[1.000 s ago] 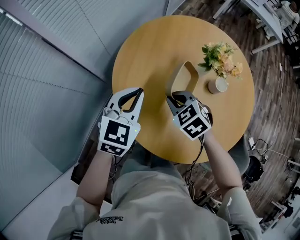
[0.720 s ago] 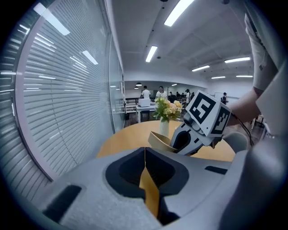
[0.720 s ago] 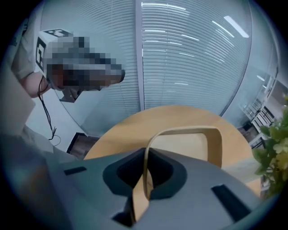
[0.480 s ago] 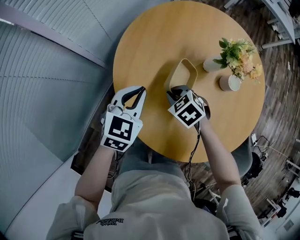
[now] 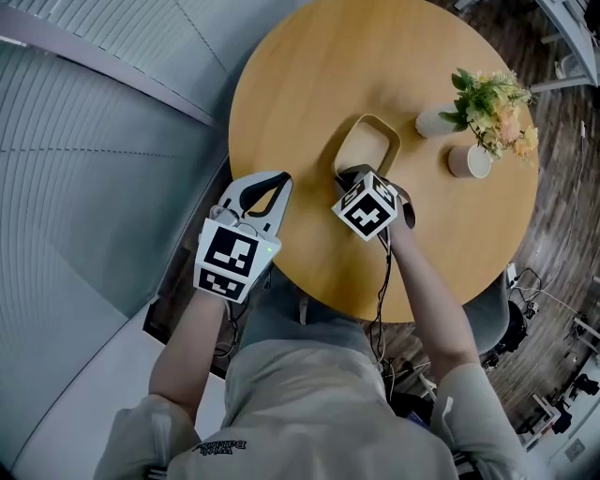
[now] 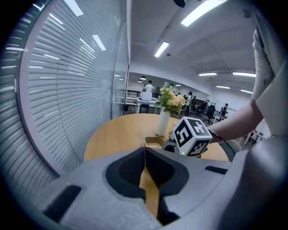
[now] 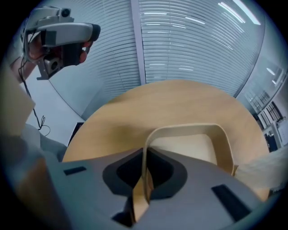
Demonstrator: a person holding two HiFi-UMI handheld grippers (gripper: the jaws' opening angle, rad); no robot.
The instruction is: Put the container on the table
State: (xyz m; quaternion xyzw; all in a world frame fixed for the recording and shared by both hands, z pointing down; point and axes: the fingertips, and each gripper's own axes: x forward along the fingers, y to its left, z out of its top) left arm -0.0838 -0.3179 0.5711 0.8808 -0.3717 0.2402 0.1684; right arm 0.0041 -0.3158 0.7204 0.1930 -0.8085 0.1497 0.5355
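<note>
Container [image 5: 367, 148] lies on or just above the table [image 5: 300, 84], near the vase [image 5: 469, 161]; contact unconfirmed. Right gripper [image 5: 349, 178] pinches its wall on the side away from the vase. Left gripper [image 5: 265, 183], pressed together and empty, is farther from the vase. Outstanding, in my judgement: release.

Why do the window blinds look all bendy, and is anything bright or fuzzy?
Left gripper view: the wide-angle lens bows the blinds into curves, and the ceiling lights glare white. Right gripper view: same bending, corners go black, and the container looks soft. Head view: the table is evenly lit and sharp.
</note>
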